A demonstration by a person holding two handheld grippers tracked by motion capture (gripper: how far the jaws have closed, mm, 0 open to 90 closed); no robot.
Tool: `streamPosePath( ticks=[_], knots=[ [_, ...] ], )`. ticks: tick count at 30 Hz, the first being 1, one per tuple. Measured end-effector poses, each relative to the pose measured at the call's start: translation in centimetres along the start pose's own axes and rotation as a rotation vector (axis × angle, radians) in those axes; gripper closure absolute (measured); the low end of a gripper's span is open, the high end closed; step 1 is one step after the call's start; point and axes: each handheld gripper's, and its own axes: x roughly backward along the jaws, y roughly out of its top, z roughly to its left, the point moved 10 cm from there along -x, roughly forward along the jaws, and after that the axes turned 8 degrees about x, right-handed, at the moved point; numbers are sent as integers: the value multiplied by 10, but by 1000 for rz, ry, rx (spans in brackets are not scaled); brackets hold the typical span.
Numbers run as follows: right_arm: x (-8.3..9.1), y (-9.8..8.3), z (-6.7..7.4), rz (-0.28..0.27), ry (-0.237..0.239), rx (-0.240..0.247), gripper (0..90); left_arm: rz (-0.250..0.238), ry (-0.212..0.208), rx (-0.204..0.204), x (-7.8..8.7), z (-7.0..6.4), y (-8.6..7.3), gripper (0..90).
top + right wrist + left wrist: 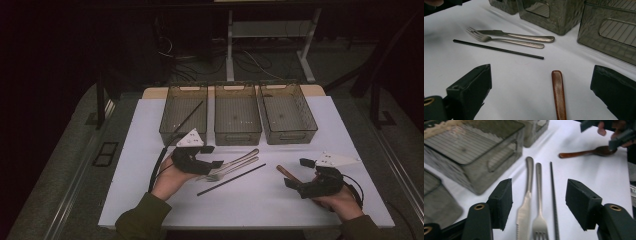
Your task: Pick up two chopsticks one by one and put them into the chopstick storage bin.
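Left claw (537, 205) spread over knife (526, 202) and fork (539, 220), right claw (544, 97) spread around wooden spoon (559, 95)

white table (150, 200) bears three bins (237, 120), knife (240, 156), fork (235, 168), chopstick (231, 179), spoon (286, 172)

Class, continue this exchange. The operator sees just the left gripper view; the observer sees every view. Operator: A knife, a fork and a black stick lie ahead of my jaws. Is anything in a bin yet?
Observer: Yes. In the high view a second black stick lies slanted in the left bin.
Operator: Has the right gripper gripped the wooden spoon?
Observer: No. The right gripper view shows it open, with the spoon's handle lying between the jaws and touching neither.
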Motion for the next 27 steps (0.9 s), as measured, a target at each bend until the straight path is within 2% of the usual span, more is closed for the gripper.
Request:
streamPosePath(
  ticks=[6, 11, 16, 27],
  knots=[
    [0, 0, 0, 1, 1, 3, 30, 24, -35, -8, -6, -15, -16, 406],
    [0, 0, 1, 1, -1, 3, 30, 32, -37, -23, -8, -23, -27, 445],
    [1, 0, 1, 0, -1, 5, 30, 38, -34, -36, -10, -25, -34, 508],
    [0, 0, 1, 2, -2, 4, 30, 60, -46, -28, -22, -27, -43, 690]
  ],
)
